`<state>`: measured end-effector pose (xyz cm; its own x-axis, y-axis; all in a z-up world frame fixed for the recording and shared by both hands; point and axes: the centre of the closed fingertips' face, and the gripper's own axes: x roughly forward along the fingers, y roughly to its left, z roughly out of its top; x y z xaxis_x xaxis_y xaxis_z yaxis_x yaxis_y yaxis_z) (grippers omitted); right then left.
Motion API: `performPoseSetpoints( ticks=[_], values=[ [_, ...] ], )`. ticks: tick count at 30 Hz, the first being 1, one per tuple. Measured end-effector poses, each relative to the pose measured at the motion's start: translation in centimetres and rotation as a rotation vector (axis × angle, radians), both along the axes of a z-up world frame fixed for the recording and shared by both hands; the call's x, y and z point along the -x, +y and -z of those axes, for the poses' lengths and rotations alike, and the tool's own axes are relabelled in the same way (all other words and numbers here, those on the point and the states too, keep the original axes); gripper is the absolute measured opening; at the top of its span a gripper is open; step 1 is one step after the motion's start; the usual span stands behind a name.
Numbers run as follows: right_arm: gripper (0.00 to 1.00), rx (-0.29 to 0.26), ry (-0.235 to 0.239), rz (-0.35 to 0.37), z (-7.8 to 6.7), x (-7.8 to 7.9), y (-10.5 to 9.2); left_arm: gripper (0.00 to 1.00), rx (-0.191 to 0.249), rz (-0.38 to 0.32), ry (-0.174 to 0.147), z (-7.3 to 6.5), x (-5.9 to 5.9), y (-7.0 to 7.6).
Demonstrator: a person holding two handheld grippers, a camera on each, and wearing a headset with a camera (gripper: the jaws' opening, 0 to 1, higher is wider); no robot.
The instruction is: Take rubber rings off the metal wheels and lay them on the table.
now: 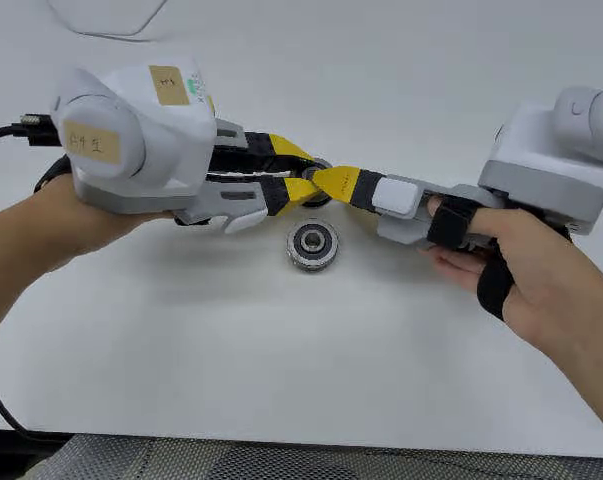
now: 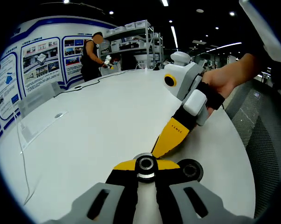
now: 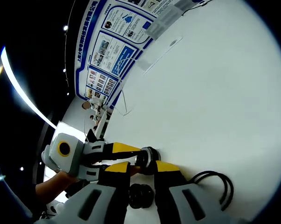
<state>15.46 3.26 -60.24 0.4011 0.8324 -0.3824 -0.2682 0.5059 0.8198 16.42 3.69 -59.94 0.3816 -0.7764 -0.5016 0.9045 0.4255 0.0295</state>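
Observation:
Above the white table [image 1: 281,340], my left gripper [image 1: 306,180] is shut on a metal wheel [image 1: 317,186] with a black rubber ring. The same wheel [image 2: 146,167] sits between the left gripper's [image 2: 146,171] yellow-tipped jaws. My right gripper [image 1: 328,183] comes in from the right, and its yellow tips close on that wheel's ring. In the right gripper view the wheel [image 3: 148,158] lies between the right gripper's [image 3: 142,167] jaws, with the left gripper [image 3: 107,154] opposite. A second ringed wheel [image 1: 313,244] lies flat on the table just below both grippers, also seen as wheel [image 2: 190,169] and wheel [image 3: 139,196].
A black cable [image 1: 1,135] trails off the left gripper, and another loops on the table [image 3: 215,184]. A clear plastic item [image 1: 106,15] lies at the far edge. The table's front edge [image 1: 281,438] is close to me. A person [image 2: 91,58] stands far behind.

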Motion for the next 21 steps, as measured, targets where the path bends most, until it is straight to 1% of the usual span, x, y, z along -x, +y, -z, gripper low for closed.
performPoseSetpoints(
  ticks=[1,4,8,9,10,11,12,14,17,18,21],
  values=[
    [0.2,0.012,-0.004,-0.002,0.07,-0.03,-0.14,0.12,0.0,0.0,0.0,0.0,0.01,0.0],
    [0.19,0.01,-0.003,0.002,-0.03,0.01,-0.3,0.12,0.001,-0.002,0.0,0.0,0.01,0.01],
    [0.17,0.021,-0.014,0.001,0.1,-0.04,-0.37,0.12,0.001,-0.002,0.0,-0.02,0.02,0.0],
    [0.16,0.033,-0.022,0.003,0.21,-0.1,-0.46,0.12,-0.001,-0.001,-0.001,-0.02,0.02,0.0],
    [0.15,0.044,-0.029,0.005,0.31,-0.13,-0.57,0.12,-0.001,-0.001,-0.001,-0.02,0.02,0.0],
    [0.11,0.045,-0.042,0.019,0.18,-0.39,-0.69,0.12,-0.001,-0.002,-0.001,-0.03,0.01,0.0],
    [0.09,0.045,-0.041,0.018,0.15,-0.45,-0.66,0.12,-0.001,-0.003,0.0,-0.03,0.0,0.0],
    [0.1,0.046,-0.036,0.01,0.33,-0.61,-0.55,0.12,0.002,-0.003,0.0,-0.04,-0.02,-0.01],
    [0.09,0.057,-0.042,0.007,0.46,-0.81,-0.48,0.12,0.0,-0.002,-0.001,-0.04,-0.03,-0.02],
    [0.09,0.062,-0.044,0.005,0.49,-0.84,-0.44,0.12,0.0,-0.003,-0.001,-0.05,-0.03,-0.02],
    [0.05,0.114,-0.078,-0.014,0.76,-0.94,-0.63,0.12,0.001,-0.003,-0.001,-0.05,-0.03,-0.02]
  ],
)
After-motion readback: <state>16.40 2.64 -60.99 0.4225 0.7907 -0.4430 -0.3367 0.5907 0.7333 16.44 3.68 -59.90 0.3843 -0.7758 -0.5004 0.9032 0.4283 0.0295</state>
